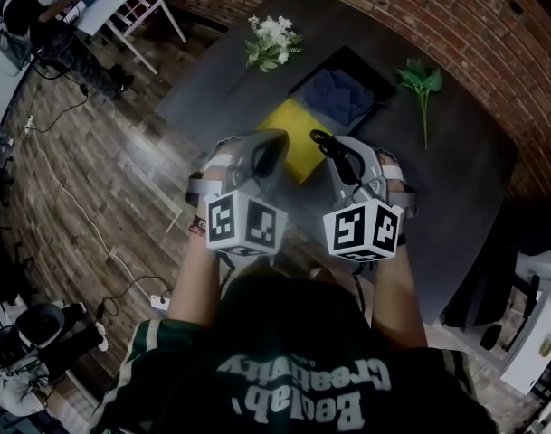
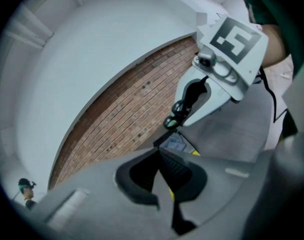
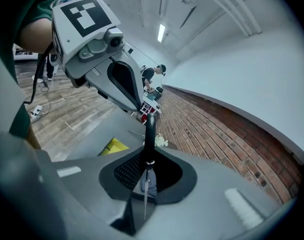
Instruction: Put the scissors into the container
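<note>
Head view gives the whole layout: the dark table (image 1: 456, 179) sits ahead of both grippers, with the black container (image 1: 373, 69) at about 12 o'clock from them and a blue cloth (image 1: 340, 93) lying inside it. A yellow sheet (image 1: 291, 132) sits at the container's 7 o'clock edge, white flowers (image 1: 273, 42) at 10 o'clock and a leafy sprig (image 1: 420, 84) at 3 o'clock. What it doesn't really show is the grip, only black handles poking out of the right gripper (image 1: 346, 163). The right gripper view sorts that out: the jaws are clamped on the scissors (image 3: 149, 134), handle sticking forward at 12 o'clock, thin blade running back toward the camera. So the scissors are up in the air, not in the container yet. That view also catches the left gripper (image 3: 143, 110) at 11 o'clock and a person (image 3: 154, 76) way back by the brick wall (image 3: 216, 134). The left gripper view shows its own jaws brought together with nothing between them, and the container (image 2: 174, 143) just past the tips at 12 o'clock.
</note>
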Demonstrator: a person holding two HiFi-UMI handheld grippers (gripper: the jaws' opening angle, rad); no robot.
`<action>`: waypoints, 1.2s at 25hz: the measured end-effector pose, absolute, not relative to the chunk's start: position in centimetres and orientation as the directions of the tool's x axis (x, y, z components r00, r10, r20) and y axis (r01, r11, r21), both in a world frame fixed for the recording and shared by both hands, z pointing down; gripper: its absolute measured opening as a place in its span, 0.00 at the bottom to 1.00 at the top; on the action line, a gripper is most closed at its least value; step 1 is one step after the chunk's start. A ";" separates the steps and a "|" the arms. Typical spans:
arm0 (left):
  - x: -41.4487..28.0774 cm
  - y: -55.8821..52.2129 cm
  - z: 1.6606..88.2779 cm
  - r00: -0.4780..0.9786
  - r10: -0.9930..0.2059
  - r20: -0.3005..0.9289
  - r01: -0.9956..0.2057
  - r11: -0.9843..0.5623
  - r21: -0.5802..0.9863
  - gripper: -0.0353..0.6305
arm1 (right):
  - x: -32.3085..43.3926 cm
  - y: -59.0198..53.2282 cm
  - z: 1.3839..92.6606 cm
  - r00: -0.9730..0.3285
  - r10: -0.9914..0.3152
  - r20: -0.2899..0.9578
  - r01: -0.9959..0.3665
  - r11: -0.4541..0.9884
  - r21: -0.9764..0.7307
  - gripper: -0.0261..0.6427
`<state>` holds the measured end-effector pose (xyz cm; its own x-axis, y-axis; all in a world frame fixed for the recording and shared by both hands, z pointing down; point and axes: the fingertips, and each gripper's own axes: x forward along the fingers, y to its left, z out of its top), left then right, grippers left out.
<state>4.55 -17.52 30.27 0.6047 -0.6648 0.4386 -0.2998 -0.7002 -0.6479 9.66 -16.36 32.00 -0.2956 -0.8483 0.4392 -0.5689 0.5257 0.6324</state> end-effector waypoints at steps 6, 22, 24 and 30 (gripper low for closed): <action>3.9 -20.3 31.2 0.636 -0.620 0.460 -0.265 -0.734 -0.625 0.06 | 8.5 -19.0 33.0 -0.261 -0.843 0.471 -0.588 0.525 0.615 0.11; 2.7 -25.1 33.9 0.700 -0.512 0.498 -0.156 -0.790 -0.593 0.06 | 6.5 -23.3 36.1 -0.168 -0.832 0.529 -0.640 0.500 0.583 0.11; 2.6 -25.4 34.4 0.707 -0.498 0.502 -0.144 -0.797 -0.587 0.06 | 6.5 -23.6 36.6 -0.153 -0.830 0.536 -0.643 0.496 0.584 0.11; 1.9 -26.2 35.6 0.733 -0.453 0.508 -0.113 -0.817 -0.566 0.06 | 5.4 -24.5 37.9 -0.116 -0.822 0.557 -0.640 0.491 0.591 0.11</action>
